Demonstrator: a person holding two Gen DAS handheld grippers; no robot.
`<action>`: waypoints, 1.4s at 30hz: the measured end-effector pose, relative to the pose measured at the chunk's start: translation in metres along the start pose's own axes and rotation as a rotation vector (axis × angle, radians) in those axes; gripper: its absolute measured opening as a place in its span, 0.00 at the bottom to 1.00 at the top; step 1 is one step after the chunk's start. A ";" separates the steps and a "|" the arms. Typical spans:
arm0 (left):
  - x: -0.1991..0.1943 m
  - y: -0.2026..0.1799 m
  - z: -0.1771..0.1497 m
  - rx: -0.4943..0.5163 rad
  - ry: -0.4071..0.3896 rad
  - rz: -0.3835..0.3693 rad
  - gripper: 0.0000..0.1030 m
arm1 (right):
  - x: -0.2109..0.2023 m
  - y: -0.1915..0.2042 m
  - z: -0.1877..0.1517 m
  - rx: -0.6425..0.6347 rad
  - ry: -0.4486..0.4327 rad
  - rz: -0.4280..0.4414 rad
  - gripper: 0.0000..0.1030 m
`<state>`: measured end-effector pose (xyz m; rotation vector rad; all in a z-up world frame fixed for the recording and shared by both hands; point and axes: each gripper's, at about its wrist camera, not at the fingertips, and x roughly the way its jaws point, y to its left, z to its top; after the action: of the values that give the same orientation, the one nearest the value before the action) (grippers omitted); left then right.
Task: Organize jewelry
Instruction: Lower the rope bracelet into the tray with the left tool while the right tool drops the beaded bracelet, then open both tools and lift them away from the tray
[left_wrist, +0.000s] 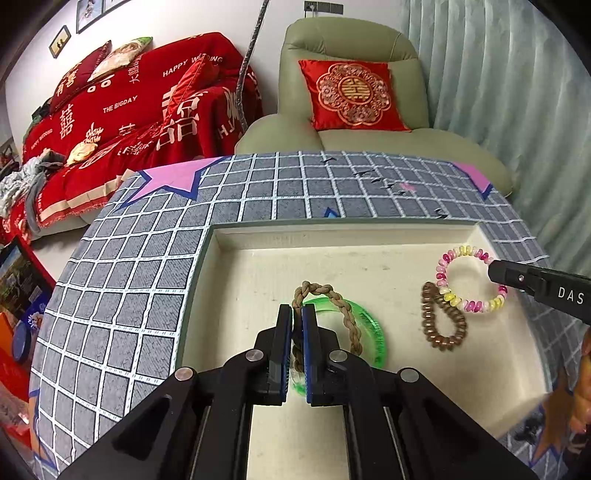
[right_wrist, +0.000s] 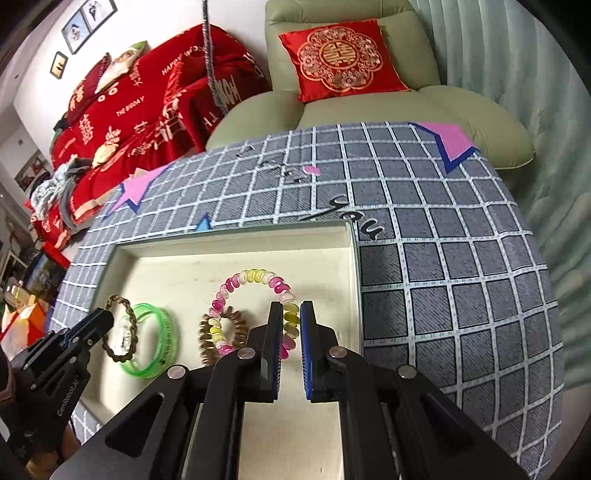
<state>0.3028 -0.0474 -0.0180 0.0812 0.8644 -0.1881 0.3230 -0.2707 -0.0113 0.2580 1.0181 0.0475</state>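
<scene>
Jewelry lies gathered in a shallow cream tray (left_wrist: 236, 280) set on a table under a grey checked cloth (left_wrist: 122, 280), and both grippers hang over that tray, each clenched on one piece.

The green bangle (left_wrist: 373, 328) is the largest piece; it lies flat just beyond and to the right of the left gripper (left_wrist: 297, 312), part of it passing under the jaws. The braided brown band (left_wrist: 349, 317) loops across it, and the left jaws pinch the near stretch of that braid between their blue pads, so the loop stands partly lifted off the bangle. Judging by this, the braid is being carried or set down apart from the bangle it overlaps.

The pink, white and yellow coil bracelet (right_wrist: 255, 277) is pinched at its near right arc by the right gripper (right_wrist: 291, 308), the rest of the ring spreading ahead and to the left of the jaws. The brown coil hair tie (right_wrist: 229, 332), the smallest, lies left of those jaws, touching the coloured coil and partly beneath it; gripping the coloured ring at its far side probably keeps the two from dragging together.

Both grippers point steeply downward into the tray, side by side, the left one's tip visible at the lower left of the right wrist view.
</scene>
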 end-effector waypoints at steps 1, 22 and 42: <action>0.002 -0.001 -0.001 0.005 0.001 0.004 0.15 | 0.005 -0.001 0.000 0.000 0.008 -0.001 0.10; 0.013 -0.010 -0.003 0.030 0.031 0.092 0.15 | 0.017 0.007 -0.003 -0.023 0.035 0.024 0.51; -0.017 -0.004 -0.016 -0.016 0.026 0.036 0.15 | -0.072 -0.006 -0.039 0.061 -0.041 0.186 0.82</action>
<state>0.2794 -0.0464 -0.0152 0.0844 0.8898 -0.1469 0.2513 -0.2804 0.0277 0.4077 0.9535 0.1788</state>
